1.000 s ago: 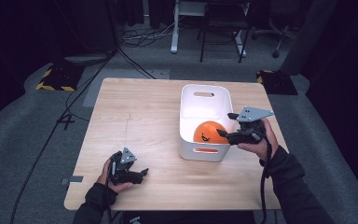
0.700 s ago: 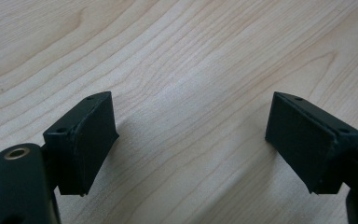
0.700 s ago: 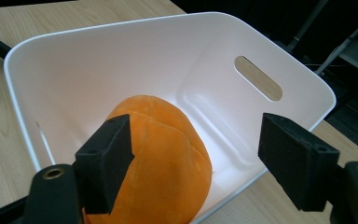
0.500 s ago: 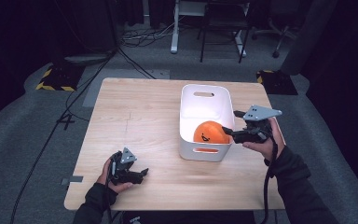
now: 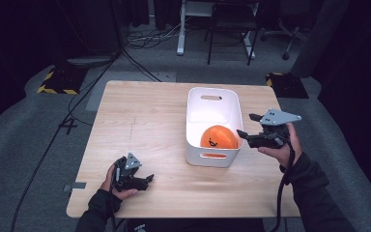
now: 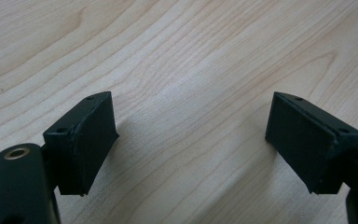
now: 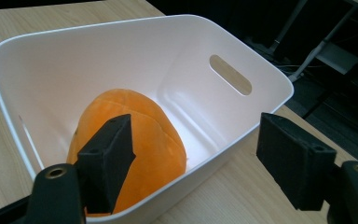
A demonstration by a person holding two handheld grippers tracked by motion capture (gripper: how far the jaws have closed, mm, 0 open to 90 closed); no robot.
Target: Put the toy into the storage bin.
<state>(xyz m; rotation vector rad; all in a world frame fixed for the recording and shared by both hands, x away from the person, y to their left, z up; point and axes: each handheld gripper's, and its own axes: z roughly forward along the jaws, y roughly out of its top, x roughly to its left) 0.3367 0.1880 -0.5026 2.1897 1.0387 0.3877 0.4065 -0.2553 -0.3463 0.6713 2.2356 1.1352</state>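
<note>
Right gripper (image 5: 249, 125): jaws wide, empty, just narrowing slightly, level at the bin (image 5: 195, 116) rim. Orange toy (image 5: 219, 137): in bin's near end, just ahead of and below its left jaw; far nearer than left gripper (image 5: 147, 180), open on table (image 5: 140, 116)

Looks like a lab or recording studio, dark all round. Black curtains (image 5: 24, 29) along the walls, grey carpet (image 5: 29, 145) underfoot, cables (image 5: 140, 41) trailing across the floor, yellow-and-black weighted bases (image 5: 55, 82) at both sides, a desk frame (image 5: 193, 24) and office chair (image 5: 290, 29) behind one bare wooden table (image 5: 140, 121).
</note>
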